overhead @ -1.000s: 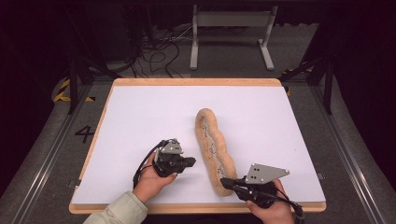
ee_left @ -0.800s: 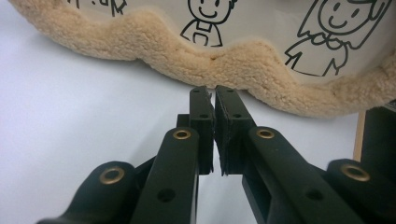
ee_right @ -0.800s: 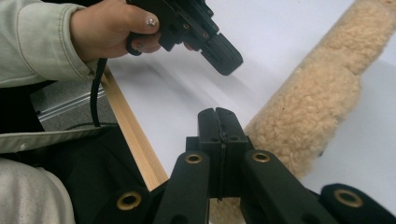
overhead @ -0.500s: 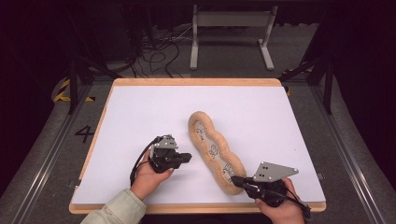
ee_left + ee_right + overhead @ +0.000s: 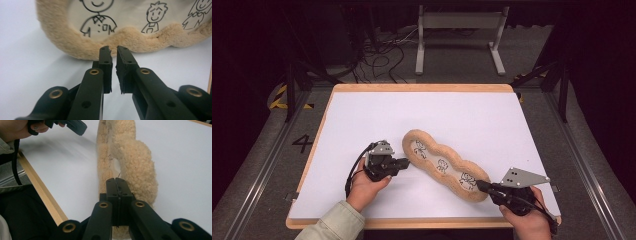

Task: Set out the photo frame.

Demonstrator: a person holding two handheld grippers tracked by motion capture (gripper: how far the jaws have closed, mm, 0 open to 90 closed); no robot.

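Now we drag the plush pencil case [image 5: 442, 164] toward the surface's near edge, right gripper [image 5: 482, 186] clamped on its end; left gripper [image 5: 408, 162], jaws just parting and empty, must regrip next.

The plush cushion [image 5: 443, 165] lies diagonally between the 2 claws; the white board [image 5: 472, 117] beyond it is open

The left hand-held gripper [image 5: 406, 162] is black, with a grey three-cornered plate and a black cable; brass-ringed holes mark its jaws. The left sleeve [image 5: 334, 226] is pale green.
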